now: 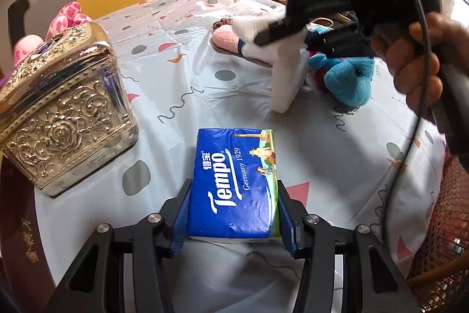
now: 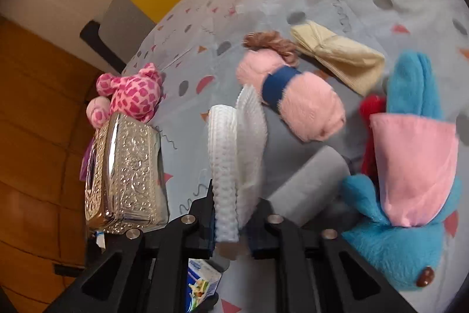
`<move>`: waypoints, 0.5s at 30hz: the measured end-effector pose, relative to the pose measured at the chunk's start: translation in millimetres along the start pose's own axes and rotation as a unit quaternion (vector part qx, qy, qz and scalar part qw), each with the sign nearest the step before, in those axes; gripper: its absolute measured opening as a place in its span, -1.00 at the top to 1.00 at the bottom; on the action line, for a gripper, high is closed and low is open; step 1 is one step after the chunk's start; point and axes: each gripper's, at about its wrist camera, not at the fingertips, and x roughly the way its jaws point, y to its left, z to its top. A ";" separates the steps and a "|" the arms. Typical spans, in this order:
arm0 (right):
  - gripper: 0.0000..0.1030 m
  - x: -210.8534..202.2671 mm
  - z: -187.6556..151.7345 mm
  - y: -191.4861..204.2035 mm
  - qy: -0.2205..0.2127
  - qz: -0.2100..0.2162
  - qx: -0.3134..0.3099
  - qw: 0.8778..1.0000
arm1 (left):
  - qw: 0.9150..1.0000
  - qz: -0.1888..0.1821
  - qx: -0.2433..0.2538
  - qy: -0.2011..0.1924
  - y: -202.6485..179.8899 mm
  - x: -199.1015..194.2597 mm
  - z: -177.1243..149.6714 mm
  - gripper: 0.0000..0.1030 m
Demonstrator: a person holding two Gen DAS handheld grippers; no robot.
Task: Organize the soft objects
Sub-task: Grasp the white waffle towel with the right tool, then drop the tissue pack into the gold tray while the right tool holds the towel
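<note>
From my left wrist: my left gripper (image 1: 234, 222) has its jaws clenched on the near end of the blue tissue pack (image 1: 237, 181), which lies flat on the patterned surface (image 1: 181, 72). To the left stands the embossed silver box (image 1: 64, 119), close beside the pack but apart from it, with the pink spotted plush (image 1: 69, 18) behind it. Farther off on the right, my right gripper (image 1: 281, 34) reaches in from the right edge, the hand (image 1: 416, 60) around its handle — it covers part of the white knitted cloth (image 1: 285, 78) hanging from it. The blue plush (image 1: 348, 78) lies just beyond, half hidden by that arm.

From my right wrist: the jaws of my right gripper (image 2: 231, 231) are pinched onto the white knitted cloth (image 2: 234, 154), which stands up folded between them. The silver box (image 2: 129, 175) sits to the left with the pink spotted plush (image 2: 129, 93) at its far end. Past the cloth lies a pink roll with a blue band (image 2: 293, 99), a brown scrunchie (image 2: 272, 44) touching its far end, and a cream folded cloth (image 2: 340, 55) farther right. The blue plush (image 2: 410, 195) fills the right side — a pink patch across it.
</note>
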 end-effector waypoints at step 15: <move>0.73 -45.3 14.4 1.5 -0.116 0.026 -0.007 0.993 | 0.999 -0.023 -0.010 -0.031 -2.0 -33.3 33.2 0.00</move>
